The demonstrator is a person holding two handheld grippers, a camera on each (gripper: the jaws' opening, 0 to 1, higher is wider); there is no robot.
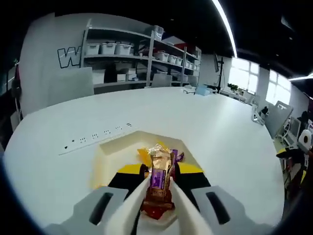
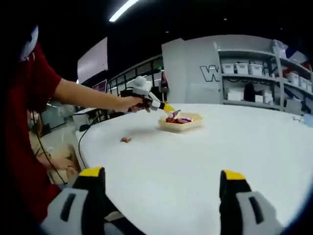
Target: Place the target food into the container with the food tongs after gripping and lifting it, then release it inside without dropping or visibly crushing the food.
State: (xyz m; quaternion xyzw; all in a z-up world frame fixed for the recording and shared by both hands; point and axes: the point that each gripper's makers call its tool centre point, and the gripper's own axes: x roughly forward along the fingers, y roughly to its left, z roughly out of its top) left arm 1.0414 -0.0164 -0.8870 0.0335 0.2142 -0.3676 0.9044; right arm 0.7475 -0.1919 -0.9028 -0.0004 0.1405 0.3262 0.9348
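Left gripper (image 1: 159,196): seen in the left gripper view; yellow-tipped jaws closed on a pair of white food tongs (image 1: 146,205), which run forward between them.
Food tongs: both white blades converge on a wrapped candy bar (image 1: 159,183); the blades press its sides.
Target food: the wrapped candy bar, purple and gold foil with a red end nearest the camera; it stands lengthwise between the tong blades, above the container (image 1: 112,152). Whether it touches the container floor cannot be told.
Container: a shallow cream-coloured tray on the white table (image 1: 220,137); further wrapped sweets, yellow and purple, lie inside it just beyond the held bar.
Table markings: a row of small black marks (image 1: 98,134) on the table surface, just beyond the container's far edge.
Right gripper (image 2: 161,200): seen in the right gripper view; jaws spread wide apart, nothing between them, held low over the near table edge.
Mid-distance, right gripper view: the person's outstretched arm (image 2: 88,98) in a red sleeve holds the left gripper (image 2: 168,110) over the container (image 2: 181,123).
Loose item: a small brown piece (image 2: 125,139) lies on the table, near the container and apart from it.
Background: grey shelving (image 1: 142,58) with white bins stands against the far wall.
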